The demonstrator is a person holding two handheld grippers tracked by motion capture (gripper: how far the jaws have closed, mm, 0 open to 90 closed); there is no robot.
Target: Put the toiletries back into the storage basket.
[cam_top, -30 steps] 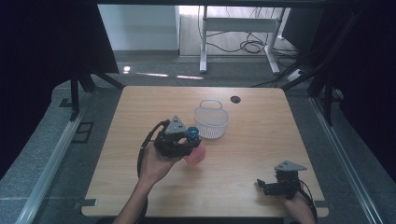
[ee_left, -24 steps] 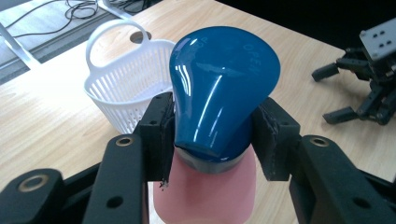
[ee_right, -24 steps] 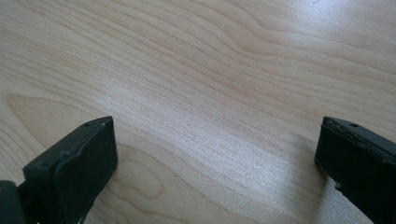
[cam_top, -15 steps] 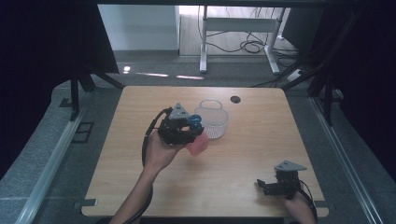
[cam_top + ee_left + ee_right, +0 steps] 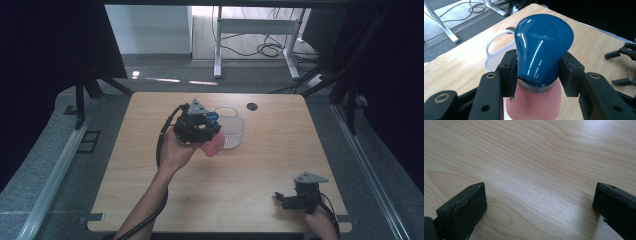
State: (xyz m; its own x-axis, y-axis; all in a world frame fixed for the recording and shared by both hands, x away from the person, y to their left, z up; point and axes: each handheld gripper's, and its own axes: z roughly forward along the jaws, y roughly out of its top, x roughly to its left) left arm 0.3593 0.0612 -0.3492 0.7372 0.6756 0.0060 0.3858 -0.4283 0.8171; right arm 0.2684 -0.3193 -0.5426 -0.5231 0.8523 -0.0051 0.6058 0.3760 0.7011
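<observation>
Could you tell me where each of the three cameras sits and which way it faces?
High view: above the person's side, looking forward and down at the table; shows both forearms and each hand-held gripper.
Left gripper view: rides the left hand-held gripper, looking along its jaws at the pink bottle.
Right gripper view: rides the right hand-held gripper, facing bare tabletop.
Shared: high and left gripper views show the white basket.

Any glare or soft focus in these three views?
Left gripper view: bright streaks of glare on the glossy blue cap of the pink bottle; far table edge soft. High view: dim, dark surround, grainy. Right gripper view: broad sheen on the light wooden table; black jaws slightly blurred.
</observation>
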